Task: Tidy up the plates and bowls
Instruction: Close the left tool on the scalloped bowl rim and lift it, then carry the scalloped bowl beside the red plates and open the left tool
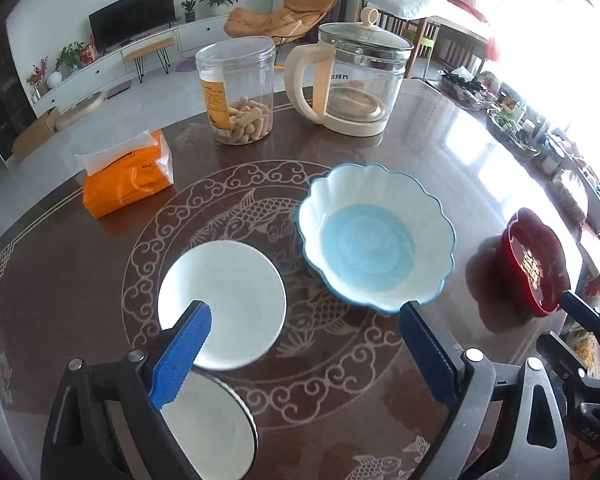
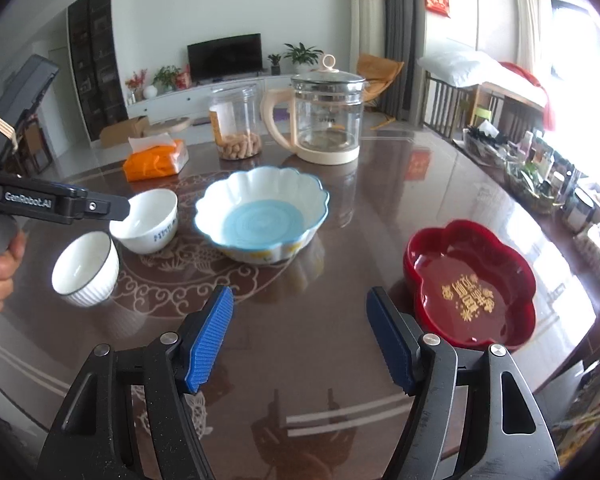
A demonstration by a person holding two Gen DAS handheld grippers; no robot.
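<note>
Sorting is only starting: both grippers, left gripper (image 1: 304, 322) and right gripper (image 2: 300, 314), are hovering released above the bench (image 2: 340, 216). Next probably comes nesting the small bowls (image 2: 146, 220) at frame left, though the target is unclear.

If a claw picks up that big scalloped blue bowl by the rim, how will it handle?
The scalloped blue bowl looks like glazed ceramic, so probably rigid, fragile and slippery. It is wide with a narrower base, so a one-sided rim grip would likely tilt it.
</note>
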